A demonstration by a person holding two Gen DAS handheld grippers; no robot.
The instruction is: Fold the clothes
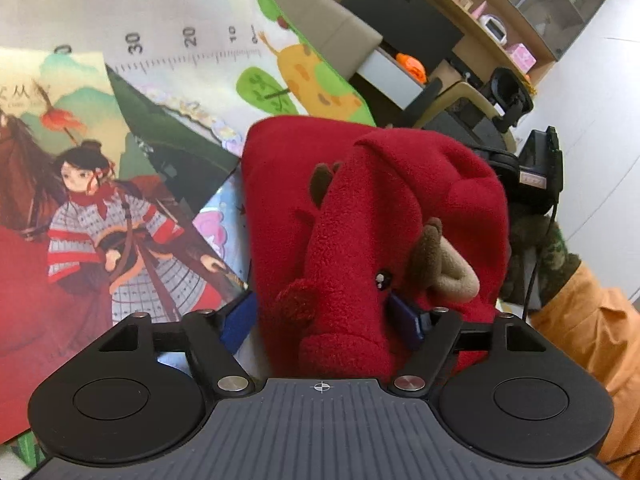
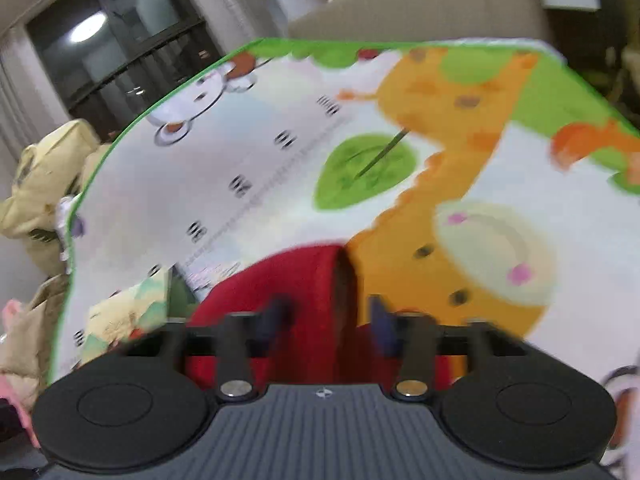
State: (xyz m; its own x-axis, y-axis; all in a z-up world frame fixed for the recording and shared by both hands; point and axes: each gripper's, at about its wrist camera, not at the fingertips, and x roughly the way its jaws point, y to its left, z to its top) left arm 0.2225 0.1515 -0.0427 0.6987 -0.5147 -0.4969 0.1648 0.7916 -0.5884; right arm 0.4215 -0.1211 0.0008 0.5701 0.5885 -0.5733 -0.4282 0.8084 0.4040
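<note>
Presently, the left gripper [image 1: 326, 320] stood with its jaws spread wide apart, and a bunched fold of the red fleece garment [image 1: 360, 216] lay between them. The blue right-hand pad [image 1: 406, 320] touched the fleece; the blue left-hand pad [image 1: 238, 322] stood just beside it, and contact there could not be confirmed. Whether the jaws actually gripped the cloth could not be told.

The garment was heaped in a crumpled mound on the play mat [image 1: 192, 80], directly ahead of the left gripper. A brown antler-shaped trim [image 1: 440, 268], a small black bead eye [image 1: 381, 279] and a round red pompom [image 1: 296, 300] showed on its near side. It lay partly over a picture book [image 1: 80, 220] showing a figure in armour, which rested on the mat's printed ruler and giraffe pattern. An orange cloth [image 1: 592, 352] lay to the right of the garment.

The right wrist view was blurred. The right gripper [image 2: 326, 316] had its jaws parted, with red fleece [image 2: 288, 288] filling the gap and the area beneath. Whether the fingers pressed on it could not be determined. The mat [image 2: 280, 168] extended beyond, and a beige sofa [image 2: 420, 4] stood past its far edge.
</note>
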